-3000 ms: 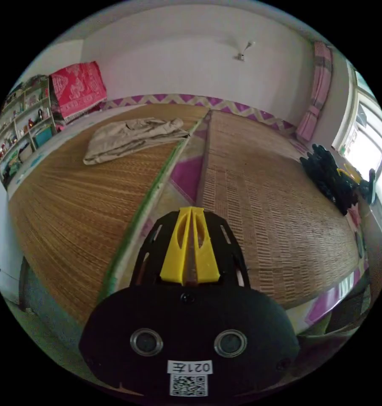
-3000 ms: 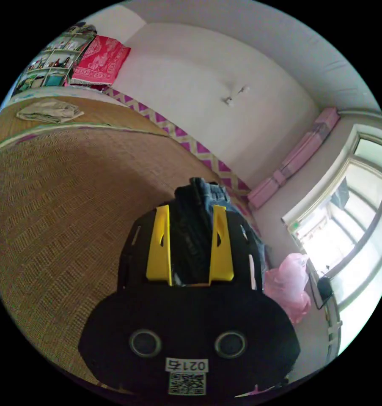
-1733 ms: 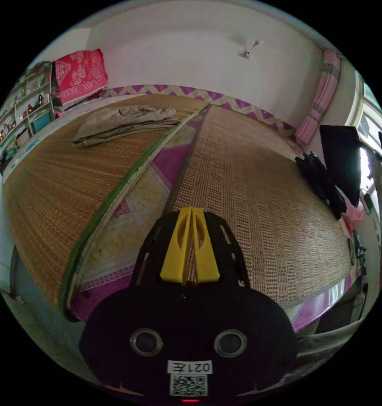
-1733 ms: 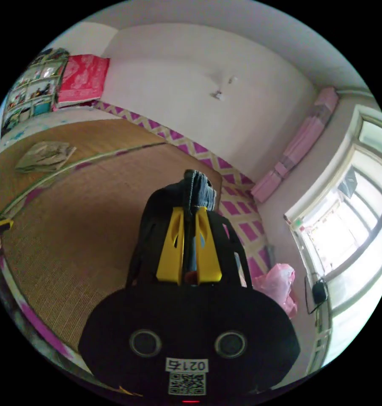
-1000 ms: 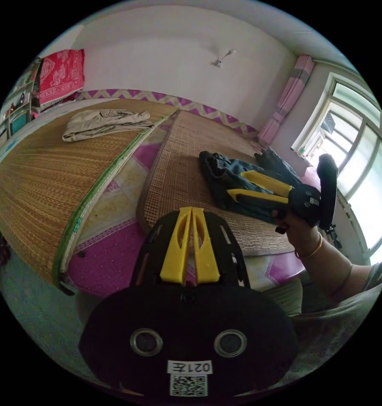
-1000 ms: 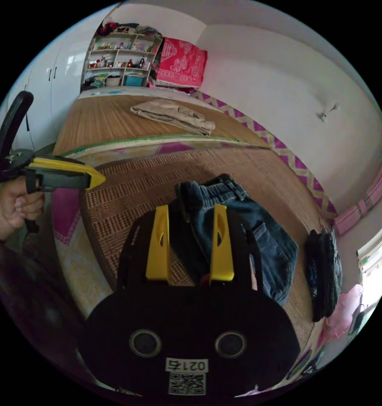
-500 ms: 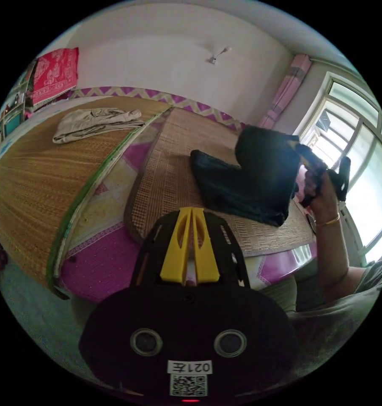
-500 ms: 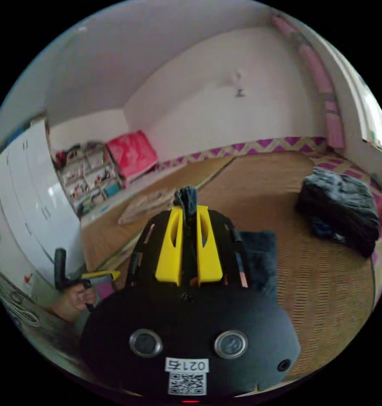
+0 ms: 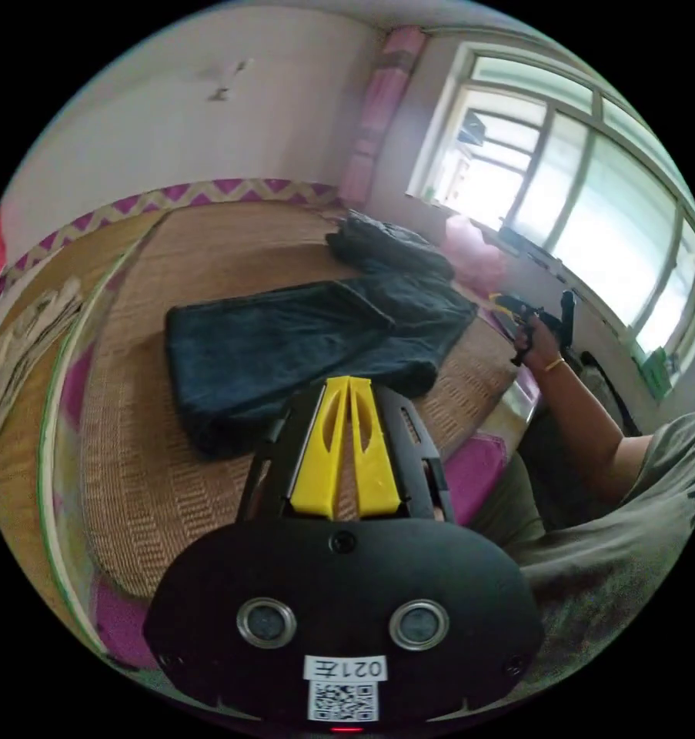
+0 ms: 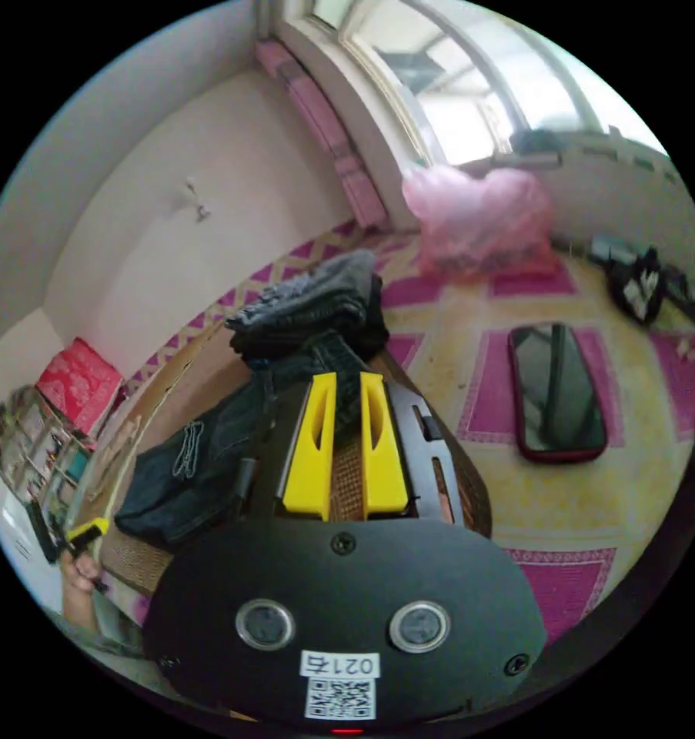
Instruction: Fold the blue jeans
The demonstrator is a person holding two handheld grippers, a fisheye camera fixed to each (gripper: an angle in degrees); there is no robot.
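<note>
Both your grippers held nothing: left gripper (image 9: 349, 382) had its yellow jaws pressed together, right gripper (image 10: 345, 379) had its jaws slightly apart over bare mat. The dark blue denim jeans (image 9: 285, 346) lay spread on the woven straw mat (image 9: 143, 477), one end near its right edge; a careless pull could have dragged them off. No containers were visible.
</note>
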